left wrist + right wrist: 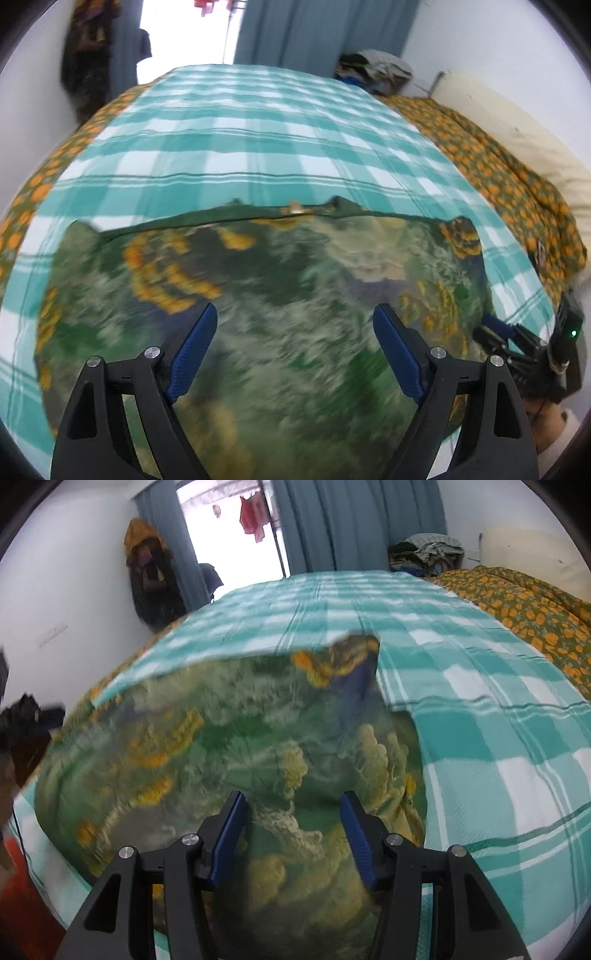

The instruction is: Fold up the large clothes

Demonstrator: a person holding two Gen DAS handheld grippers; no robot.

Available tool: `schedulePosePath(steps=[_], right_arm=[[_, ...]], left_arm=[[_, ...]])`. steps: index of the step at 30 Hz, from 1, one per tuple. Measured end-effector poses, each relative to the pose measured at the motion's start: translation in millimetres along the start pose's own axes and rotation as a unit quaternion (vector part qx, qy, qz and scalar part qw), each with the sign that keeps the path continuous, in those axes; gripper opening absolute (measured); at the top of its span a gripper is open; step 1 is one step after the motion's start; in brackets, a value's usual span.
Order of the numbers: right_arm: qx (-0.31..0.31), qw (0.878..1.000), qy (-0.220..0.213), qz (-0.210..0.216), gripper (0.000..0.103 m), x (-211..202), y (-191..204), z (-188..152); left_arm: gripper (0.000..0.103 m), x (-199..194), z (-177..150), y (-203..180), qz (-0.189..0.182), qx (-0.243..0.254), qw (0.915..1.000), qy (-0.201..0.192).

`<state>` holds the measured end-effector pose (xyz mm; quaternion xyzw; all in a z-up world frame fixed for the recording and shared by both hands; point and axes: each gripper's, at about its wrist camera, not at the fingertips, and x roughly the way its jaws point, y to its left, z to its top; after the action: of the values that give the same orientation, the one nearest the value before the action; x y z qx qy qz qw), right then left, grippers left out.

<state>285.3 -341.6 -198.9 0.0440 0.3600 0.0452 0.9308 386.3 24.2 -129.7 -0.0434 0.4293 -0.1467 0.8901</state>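
Green floral-print cloth garment (258, 295) lies flat on the teal checked bed sheet (258, 122). Left tongs (295, 314) and right tongs (291, 801) spread, empty. Mid-fold, judged; next: pinch near edge.

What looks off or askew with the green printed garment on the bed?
On the green and yellow floral printed garment, lying on the teal checked sheet, the far right corner is turned up rather than flat. Both views are motion-blurred. Left gripper and right gripper are open, holding nothing.

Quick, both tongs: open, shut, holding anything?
Left tongs: open, empty, over the green floral printed garment.
Right tongs: open, empty, over it too.
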Motion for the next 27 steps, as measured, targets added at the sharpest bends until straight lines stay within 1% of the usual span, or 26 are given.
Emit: schedulePosePath(steps=[2, 6, 7, 9, 11, 12, 16, 18, 20, 23, 25, 27], right_arm=[[0.006, 1.0, -0.003, 0.002, 0.054, -1.3, -0.9, -0.7], [0.022, 1.0, -0.012, 0.012, 0.054, -0.6, -7.1, -7.2], [0.023, 1.0, -0.012, 0.011, 0.054, 0.5, -6.3, -7.9], [0.017, 1.0, -0.011, 0.007, 0.054, 2.6, -5.5, -7.8], [0.012, 1.0, -0.011, 0.005, 0.054, 3.0, -5.6, -8.7], [0.012, 1.0, -0.011, 0.007, 0.054, 3.2, -6.0, -8.9], [0.014, 1.0, -0.01, 0.008, 0.054, 4.1, -6.1, -9.8], [0.015, 1.0, -0.01, 0.008, 0.054, 3.4, -6.5, -9.8], [0.019, 1.0, -0.01, 0.01, 0.054, 2.4, -7.4, -9.7], [0.024, 1.0, -0.011, 0.014, 0.054, 1.2, -8.3, -10.2], [0.025, 1.0, -0.011, 0.013, 0.054, 2.0, -8.8, -10.1], [0.023, 1.0, -0.012, 0.009, 0.055, 3.0, -7.6, -10.5]], left_arm=[[0.087, 16.3, 12.2, -0.7, 0.001, -0.005, 1.0, 0.006], [0.087, 57.9, 38.8, 9.4, 0.011, -0.059, 0.998, 0.018], [0.087, 67.7, 40.4, 11.0, 0.015, -0.058, 0.9978, 0.027], [0.088, 95.1, 39.6, 10.3, 0.032, -0.041, 0.9968, 0.061], [0.093, 123.8, 27.8, 12.8, 0.051, -0.024, 0.9933, 0.1], [0.094, 129.3, 22.2, 14.6, 0.05, -0.028, 0.9932, 0.102], [0.094, 117.5, 19.6, 3.9, 0.064, -0.008, 0.9939, 0.089], [0.094, 102.2, 14.7, -4.2, 0.062, 0.017, 0.9945, 0.082], [0.094, 80.6, 1.0, -11.0, 0.05, 0.049, 0.9948, 0.073], [0.094, 58.0, -21.4, -12.6, 0.046, 0.074, 0.9939, 0.067], [0.094, 58.0, -28.2, -14.6, 0.051, 0.088, 0.9928, 0.064], [0.095, 66.0, -32.8, -15.5, 0.058, 0.09, 0.9921, 0.066]])
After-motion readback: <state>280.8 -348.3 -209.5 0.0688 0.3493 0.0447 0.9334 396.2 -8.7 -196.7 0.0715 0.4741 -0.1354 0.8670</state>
